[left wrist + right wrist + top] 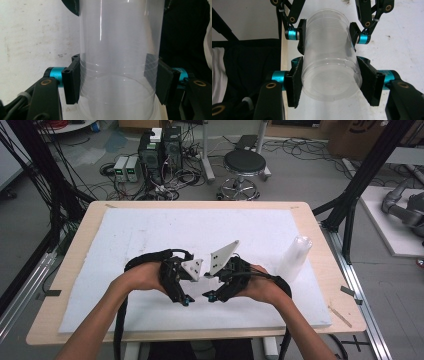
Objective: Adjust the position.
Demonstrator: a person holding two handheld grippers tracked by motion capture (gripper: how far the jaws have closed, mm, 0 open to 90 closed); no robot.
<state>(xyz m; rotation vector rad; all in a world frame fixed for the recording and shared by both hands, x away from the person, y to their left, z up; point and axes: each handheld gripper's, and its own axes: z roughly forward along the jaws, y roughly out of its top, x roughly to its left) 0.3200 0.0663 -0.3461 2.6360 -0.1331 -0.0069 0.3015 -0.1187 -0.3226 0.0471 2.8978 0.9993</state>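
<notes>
A clear plastic cup [329,62], ribbed near its rim with another cup nested in it, lies level between the two grippers, just above the white foam sheet [150,235]. My right gripper [332,82] is shut on its base end, both pads pressed to the wall. My left gripper [117,81] is shut on the same cup [117,45] nearer the rim, and appears in the right gripper view as the farther pair of jaws [327,36]. In the high view the left gripper [186,300] and right gripper [209,296] meet tip to tip at the front middle of the sheet.
A tall stack of clear cups [295,256] stands on the right of the foam sheet. The wooden table [75,245] borders the sheet all round. Beyond the far edge are a stool [244,165], computer boxes and cables on the floor.
</notes>
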